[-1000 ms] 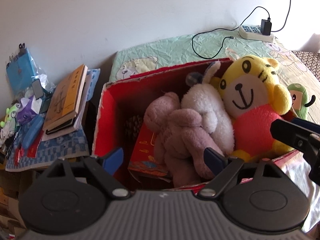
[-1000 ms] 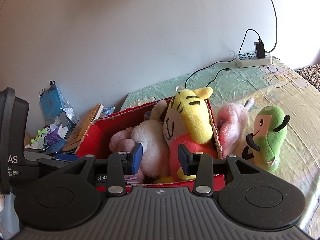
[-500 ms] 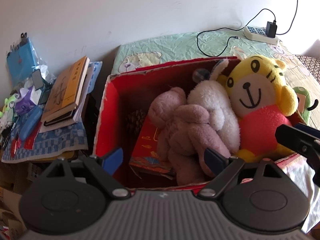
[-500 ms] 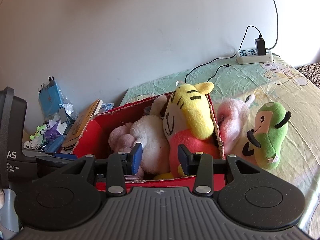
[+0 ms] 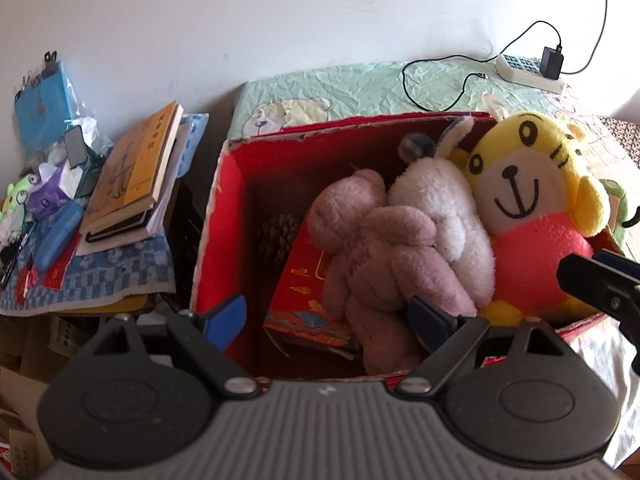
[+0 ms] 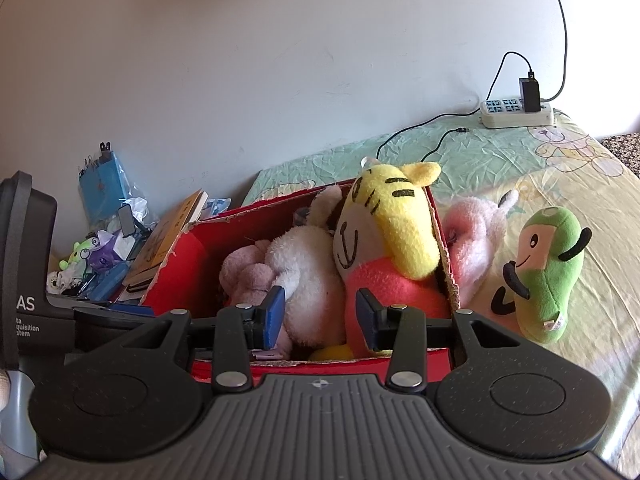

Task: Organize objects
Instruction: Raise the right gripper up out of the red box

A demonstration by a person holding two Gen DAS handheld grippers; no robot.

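Note:
A red cardboard box (image 5: 216, 216) (image 6: 176, 264) stands on the bed. It holds a yellow tiger plush (image 5: 524, 196) (image 6: 392, 216), a white plush (image 5: 444, 200) (image 6: 304, 260), a mauve plush (image 5: 380, 248) (image 6: 248, 272), a small red carton (image 5: 304, 292) and a pine cone (image 5: 280, 232). My left gripper (image 5: 328, 318) is open and empty above the box's near edge. My right gripper (image 6: 320, 316) is open and empty in front of the box. A pink plush (image 6: 472, 236) and a green plush (image 6: 548, 272) lie on the bed right of the box.
A stack of books (image 5: 136, 172) and small clutter (image 5: 44, 196) lie on a blue checked cloth left of the box. A power strip with charger and cables (image 5: 528, 66) (image 6: 516, 110) sits at the wall. The bed sheet (image 6: 580, 200) stretches right.
Both cameras have drifted slightly; the box and plush toys sit a little further right and lower in the left wrist view. Both grippers stay open and empty.

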